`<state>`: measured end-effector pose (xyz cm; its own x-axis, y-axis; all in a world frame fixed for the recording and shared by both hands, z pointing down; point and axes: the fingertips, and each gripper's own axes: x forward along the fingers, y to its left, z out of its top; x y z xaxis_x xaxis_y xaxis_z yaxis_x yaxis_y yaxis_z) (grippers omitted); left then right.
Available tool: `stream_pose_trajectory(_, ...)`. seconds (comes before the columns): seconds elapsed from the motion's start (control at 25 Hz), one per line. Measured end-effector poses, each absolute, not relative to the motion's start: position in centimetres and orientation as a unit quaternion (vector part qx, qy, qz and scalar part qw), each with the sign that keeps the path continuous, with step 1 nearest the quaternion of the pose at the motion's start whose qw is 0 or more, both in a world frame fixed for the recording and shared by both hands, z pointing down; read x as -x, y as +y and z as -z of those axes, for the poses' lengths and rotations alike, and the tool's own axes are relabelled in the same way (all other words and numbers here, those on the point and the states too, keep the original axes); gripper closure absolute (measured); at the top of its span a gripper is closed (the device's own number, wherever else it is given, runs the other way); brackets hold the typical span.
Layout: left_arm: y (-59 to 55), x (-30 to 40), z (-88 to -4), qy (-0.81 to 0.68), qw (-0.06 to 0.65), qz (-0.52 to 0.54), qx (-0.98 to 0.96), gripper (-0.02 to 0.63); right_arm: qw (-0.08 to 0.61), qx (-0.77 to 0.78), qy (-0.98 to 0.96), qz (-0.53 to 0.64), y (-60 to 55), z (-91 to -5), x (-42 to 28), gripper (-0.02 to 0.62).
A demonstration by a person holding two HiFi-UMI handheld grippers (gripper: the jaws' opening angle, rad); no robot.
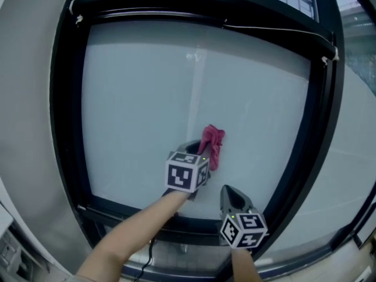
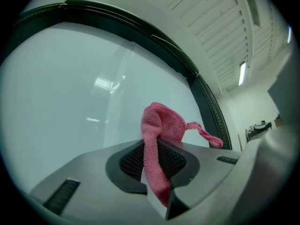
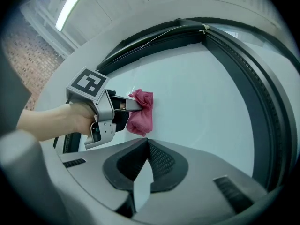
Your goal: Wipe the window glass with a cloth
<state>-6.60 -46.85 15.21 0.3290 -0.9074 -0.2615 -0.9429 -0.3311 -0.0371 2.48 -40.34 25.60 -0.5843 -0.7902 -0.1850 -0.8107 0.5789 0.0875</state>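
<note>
- A fuzzy pink terry cloth (image 1: 212, 141), bunched and limp, lies against the smooth pale window glass (image 1: 135, 93) just right of centre in the head view.
- The left gripper (image 2: 157, 172) is clamped on the cloth, and a thin twisted end hangs free.
- The right gripper (image 3: 140, 172), at lower right in the head view, has its jaws together on nothing.
- A black window frame (image 1: 63, 98) rims the pane. Nothing beyond the glass can be made out.

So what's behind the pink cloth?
Behind the pink cloth, pinched in the left gripper, is the pale window glass. It shows all around the cloth. The patch right behind the cloth is covered, so you cannot see whether it is clean.
</note>
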Motion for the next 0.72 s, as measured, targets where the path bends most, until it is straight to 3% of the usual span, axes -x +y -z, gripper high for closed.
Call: stream_pose_trajectory(0.72, -42.5, 24.8, -16.3, 0.678, 0.106, -0.078, 0.723, 0.554, 0.051, 0.359, 0.928, -0.090, -38.1, -25.9, 10.7, 0.593)
